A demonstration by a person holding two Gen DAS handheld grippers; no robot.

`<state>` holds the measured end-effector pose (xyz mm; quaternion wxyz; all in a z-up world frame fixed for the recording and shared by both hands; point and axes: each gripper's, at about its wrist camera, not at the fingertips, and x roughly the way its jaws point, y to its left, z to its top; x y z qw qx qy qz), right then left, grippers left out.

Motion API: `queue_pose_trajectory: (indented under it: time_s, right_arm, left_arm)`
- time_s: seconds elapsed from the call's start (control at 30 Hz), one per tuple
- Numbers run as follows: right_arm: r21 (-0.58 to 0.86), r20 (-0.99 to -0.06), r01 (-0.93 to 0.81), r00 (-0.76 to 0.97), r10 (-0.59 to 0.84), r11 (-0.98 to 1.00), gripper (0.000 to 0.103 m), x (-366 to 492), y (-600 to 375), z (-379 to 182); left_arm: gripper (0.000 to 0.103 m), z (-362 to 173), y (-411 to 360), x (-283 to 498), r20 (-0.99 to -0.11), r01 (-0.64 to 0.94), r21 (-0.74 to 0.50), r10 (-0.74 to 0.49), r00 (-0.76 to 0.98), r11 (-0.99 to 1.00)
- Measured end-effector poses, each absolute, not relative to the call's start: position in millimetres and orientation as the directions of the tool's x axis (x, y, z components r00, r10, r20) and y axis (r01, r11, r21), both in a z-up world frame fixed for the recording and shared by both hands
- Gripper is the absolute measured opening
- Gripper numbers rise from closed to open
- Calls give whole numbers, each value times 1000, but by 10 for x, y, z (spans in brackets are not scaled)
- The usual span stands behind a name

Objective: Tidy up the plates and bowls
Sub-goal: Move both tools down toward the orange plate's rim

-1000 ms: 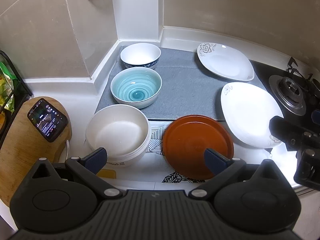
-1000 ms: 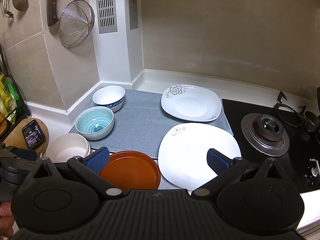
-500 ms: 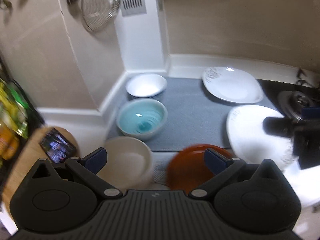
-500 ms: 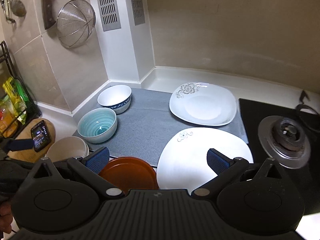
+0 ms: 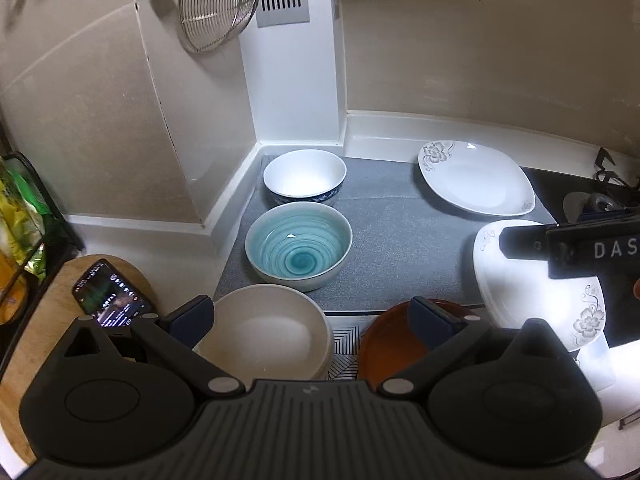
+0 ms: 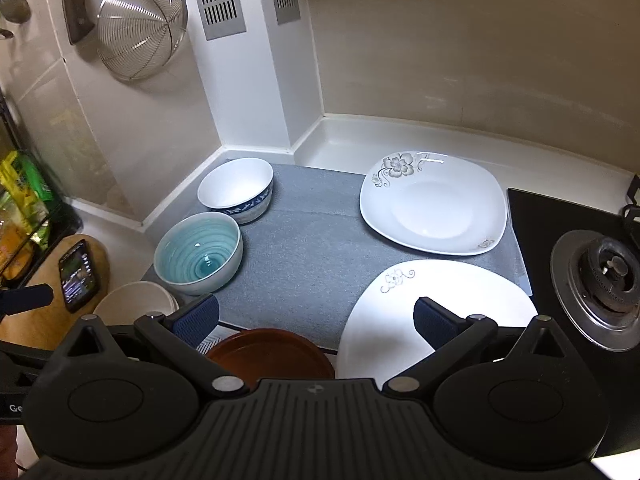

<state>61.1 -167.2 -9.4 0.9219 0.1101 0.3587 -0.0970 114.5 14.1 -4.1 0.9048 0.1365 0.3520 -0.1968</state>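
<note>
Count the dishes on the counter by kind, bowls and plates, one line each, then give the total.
Bowls: 3: the blue-patterned white bowl, the teal striped bowl and the cream bowl.
Plates: 3: the far floral plate, the near floral plate and the brown plate.
Total: 6

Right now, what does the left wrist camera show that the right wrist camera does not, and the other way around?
Only the left wrist view shows the cream bowl almost whole and the right gripper's body at the side. Only the right wrist view shows the gas burner clearly, plus a cleaver on the wall. Both show the teal bowl, the blue-patterned bowl, the brown plate, two white floral plates, the phone and the strainer.
</note>
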Motion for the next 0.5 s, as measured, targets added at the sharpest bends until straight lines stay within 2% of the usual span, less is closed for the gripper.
queue_pose_trajectory:
  time_s: [0.23, 0.5]
  right_arm:
    - [95, -715, 249, 690, -108, 964, 103, 934, -1457, -130]
    - [123, -769, 113, 639, 23, 986, 103, 1406, -1165, -273]
  left_arm:
    - [103, -146, 436, 1395, -725, 425, 31, -272, 633, 905]
    - [103, -327, 877, 1712, -806, 291, -51, -212, 553, 955]
